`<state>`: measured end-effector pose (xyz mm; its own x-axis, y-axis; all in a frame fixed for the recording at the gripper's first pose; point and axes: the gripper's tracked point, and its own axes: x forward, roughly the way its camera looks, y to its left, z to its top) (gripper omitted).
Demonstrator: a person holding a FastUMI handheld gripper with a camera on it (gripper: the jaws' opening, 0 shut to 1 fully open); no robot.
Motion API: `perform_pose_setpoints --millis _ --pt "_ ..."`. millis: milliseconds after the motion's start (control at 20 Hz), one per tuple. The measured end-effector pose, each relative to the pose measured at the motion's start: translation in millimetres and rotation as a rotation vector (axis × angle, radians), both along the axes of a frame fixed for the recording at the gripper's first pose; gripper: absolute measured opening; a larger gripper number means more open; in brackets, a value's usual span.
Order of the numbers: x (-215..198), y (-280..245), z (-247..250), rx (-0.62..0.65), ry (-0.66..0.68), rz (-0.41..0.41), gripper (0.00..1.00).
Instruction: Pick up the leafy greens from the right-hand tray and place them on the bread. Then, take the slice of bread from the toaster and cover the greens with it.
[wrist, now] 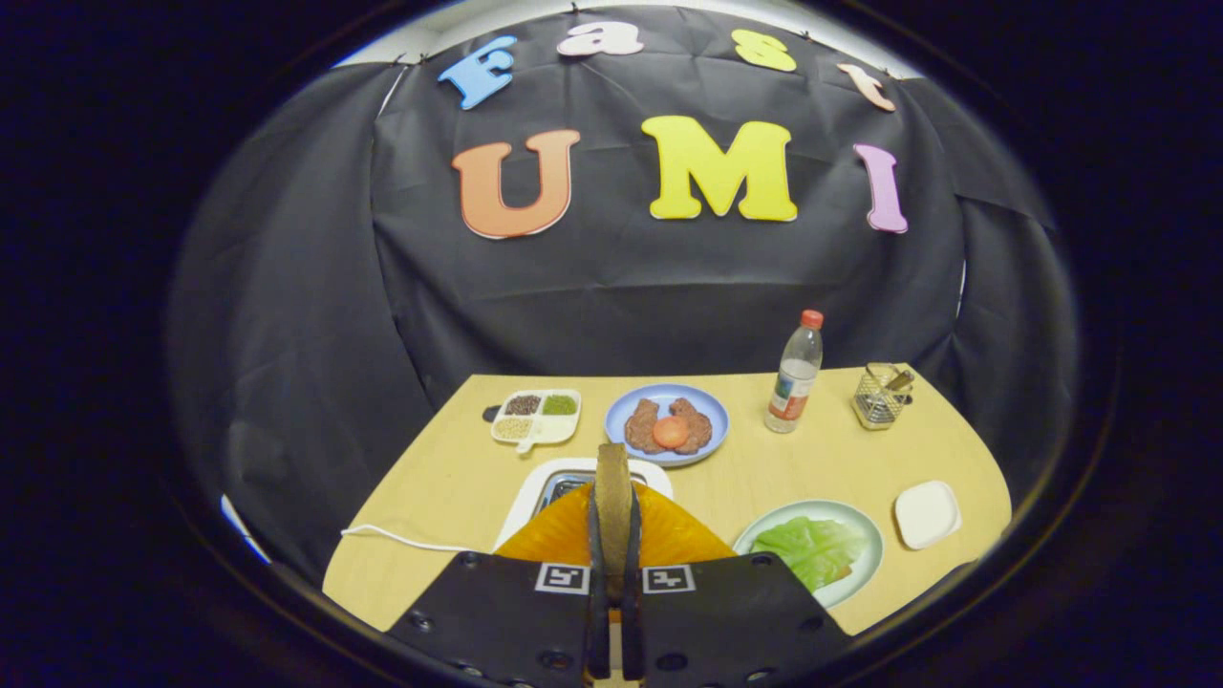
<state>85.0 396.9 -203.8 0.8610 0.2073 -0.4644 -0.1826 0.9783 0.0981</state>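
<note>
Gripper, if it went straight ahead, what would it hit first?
Jaws shut on the brown bread slice, the gripper probably passes above the round blue plate and meets the black cloth wall; depth is unclear.

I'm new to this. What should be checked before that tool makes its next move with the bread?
1. Grip: the tool has both fingers pressed on the bread slice, which stands on edge. Ok.
2. Slice free of the toaster: its lower end is hidden behind the fingers. Cannot tell.
3. Leafy greens in place: they lie on the plate, right of the fingers. Ok.
4. Bottom bread under the greens: mostly covered. Cannot tell.
5. Way across: bare table between toaster and plate. Ok.
</note>
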Motion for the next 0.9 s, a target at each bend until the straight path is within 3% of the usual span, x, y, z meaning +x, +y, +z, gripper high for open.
perform_pose_setpoints --millis 250,450,650,900 --pt "-3.9 -28.1 59.3 0.058 -0.092 0.014 0.05" --pt "-5.6 -70.8 74.6 0.057 -0.132 -0.012 0.05" --pt "-2.3 -115.3 55.3 0.022 -0.140 -0.041 0.05" --pt "5.5 -143.2 -3.4 0.049 -0.054 -0.057 0.05"
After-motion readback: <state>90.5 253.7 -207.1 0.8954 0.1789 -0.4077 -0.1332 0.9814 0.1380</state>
